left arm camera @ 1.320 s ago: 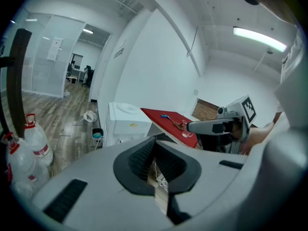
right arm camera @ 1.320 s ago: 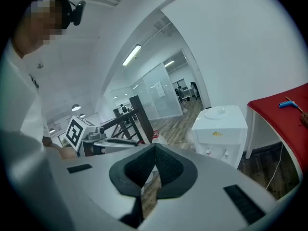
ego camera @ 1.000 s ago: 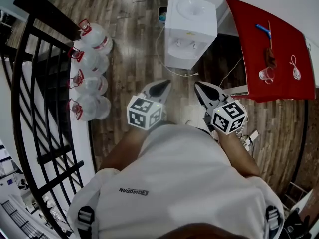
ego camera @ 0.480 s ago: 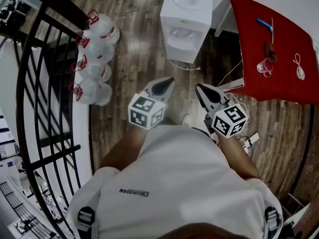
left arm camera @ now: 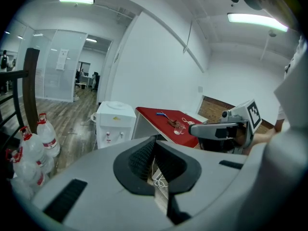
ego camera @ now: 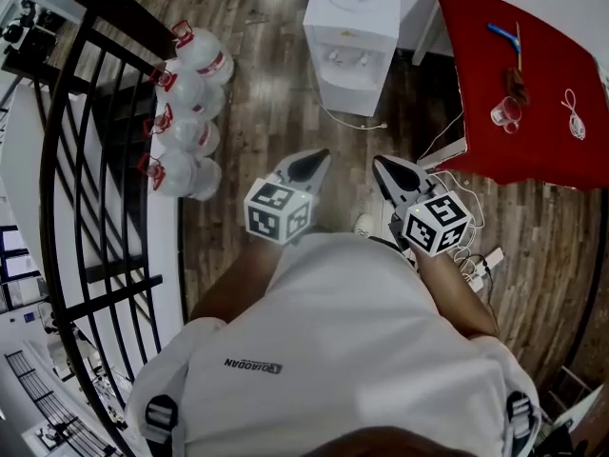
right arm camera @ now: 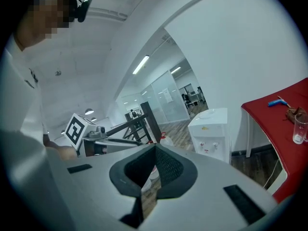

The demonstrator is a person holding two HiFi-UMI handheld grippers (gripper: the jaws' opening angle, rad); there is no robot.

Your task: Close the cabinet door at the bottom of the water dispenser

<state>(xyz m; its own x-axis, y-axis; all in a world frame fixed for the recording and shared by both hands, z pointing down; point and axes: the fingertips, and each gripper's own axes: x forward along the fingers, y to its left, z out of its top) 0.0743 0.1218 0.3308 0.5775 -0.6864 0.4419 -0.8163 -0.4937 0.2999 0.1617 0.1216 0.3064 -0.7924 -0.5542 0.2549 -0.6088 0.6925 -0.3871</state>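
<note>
The white water dispenser (ego camera: pixel 350 41) stands on the wood floor against the wall, ahead of both grippers. Its taps face me in the left gripper view (left arm camera: pixel 114 124) and the right gripper view (right arm camera: pixel 210 134). The lower cabinet front is partly hidden, and I cannot tell how the door stands. My left gripper (ego camera: pixel 319 157) is shut and holds nothing. My right gripper (ego camera: pixel 379 163) is beside it, also shut and empty. Both point toward the dispenser from well short of it, side by side in front of the person's body.
Several large water bottles (ego camera: pixel 186 112) line a black railing (ego camera: pixel 86 160) on the left. A red table (ego camera: pixel 519 74) at the right carries a plastic cup (ego camera: pixel 504 114). A power strip (ego camera: pixel 481 260) with cords lies on the floor at the right.
The person has moved across the floor with both grippers. The dispenser and bottles have shifted toward the top of the head view, and the power strip has come into sight. Both grippers stay shut.
</note>
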